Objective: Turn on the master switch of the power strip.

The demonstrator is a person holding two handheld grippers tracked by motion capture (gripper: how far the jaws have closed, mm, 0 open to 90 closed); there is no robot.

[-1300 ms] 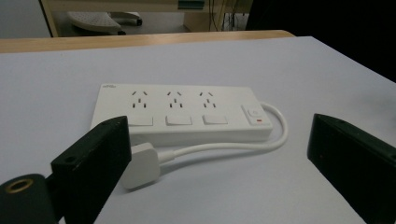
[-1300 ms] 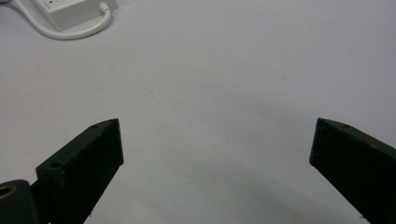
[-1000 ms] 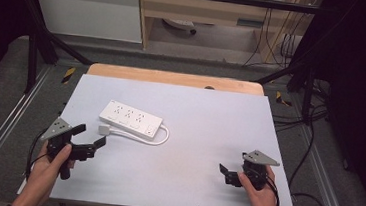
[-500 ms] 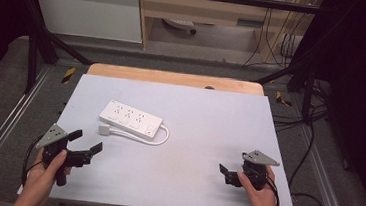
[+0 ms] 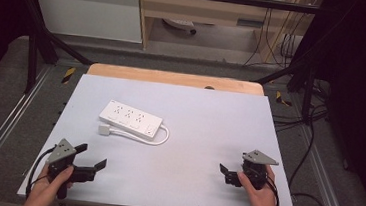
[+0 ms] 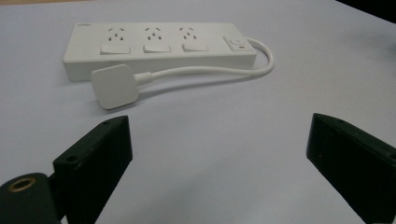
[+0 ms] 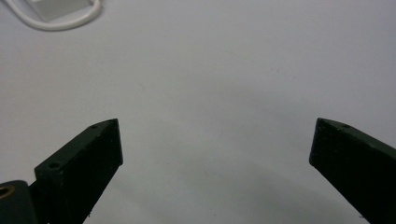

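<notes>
Where the high view looks down on the pale grey bench (image 5: pixel 208 135), a person's two hands come in from the near edge, each holding a black tool. The left tool (image 5: pixel 91 158) sits near the bench's near left corner, gripped by the left hand (image 5: pixel 50 187), with its jaws spread wide and nothing between them. Ahead of it and a little to its right lies a white power strip (image 5: pixel 130 119), flat on the bench, well apart from the tool. A short white cord (image 5: pixel 160 137) loops from the strip's far end back to a white plug (image 5: pixel 105 130) that rests just beside the strip, on the side nearer the left tool. The right tool (image 5: pixel 228 173) sits near the near right corner in the right hand (image 5: pixel 261 192), a grey three-cornered plate on top; its jaws stand apart and hold nothing. The strip lies well off to that tool's left and ahead.

From the left gripper view, two black jaws rise wide apart over bare bench. Straight ahead lies the power strip (image 6: pixel 159 46), three sockets and a switch facing up, with the plug (image 6: pixel 114 86) lying nearest the tool.

From the right gripper view, the jaws again stand wide over bare bench, and a loop of the cord (image 7: pixel 65 21) shows far ahead to the left.
</notes>
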